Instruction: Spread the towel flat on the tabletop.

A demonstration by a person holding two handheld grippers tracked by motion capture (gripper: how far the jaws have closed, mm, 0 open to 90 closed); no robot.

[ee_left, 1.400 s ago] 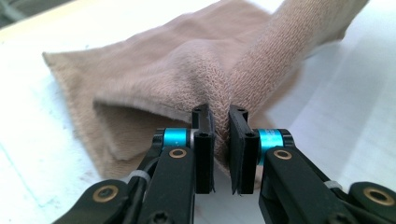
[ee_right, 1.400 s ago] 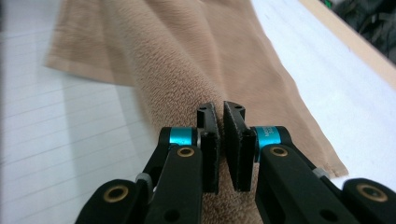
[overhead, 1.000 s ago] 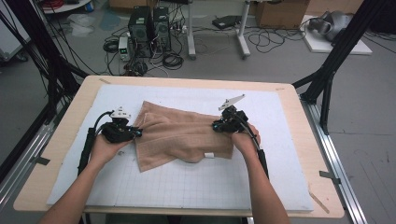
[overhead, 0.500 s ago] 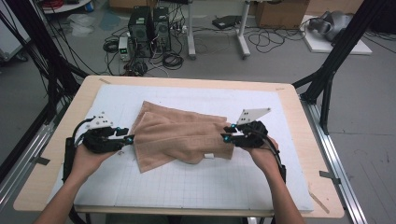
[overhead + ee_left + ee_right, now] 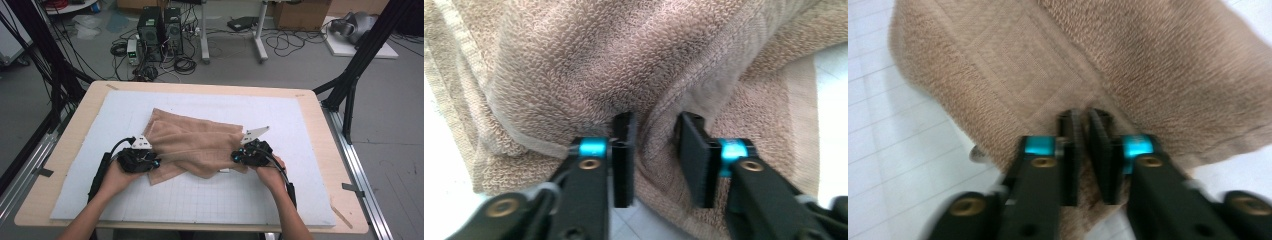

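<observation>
- High view: a tan towel [image 5: 197, 145] lies rumpled and partly folded near the middle of the white gridded mat [image 5: 300, 200], which covers the wooden table [image 5: 65, 145].
- Its upper layer is bunched and skewed over the lower one, so the edges do not line up; a lower flap pokes out toward the person at the near left.
- Left gripper [image 5: 150, 162] sits at the towel's near-left edge. In the left gripper view its jaws stand partly apart with a ridge of terry cloth [image 5: 654, 140] rising between them; the pads flank the cloth but do not look pressed tight, so I judge it is about to pinch or has only a loose hold.
- Right gripper [image 5: 240, 156] sits at the near-right edge. In the right gripper view its jaws are almost together, with the towel's woven border [image 5: 1083, 125] running into the thin slot between them, so it seems to be clamped on that hem.
- Step in hand, as I read it: taking hold of the two near edges to fold or straighten the towel.
- Next move likely calls for the left jaws to finish their pinch, then both hands to lift together and evenly, keeping the cloth taut so the layers do not slip or bunch further.
</observation>
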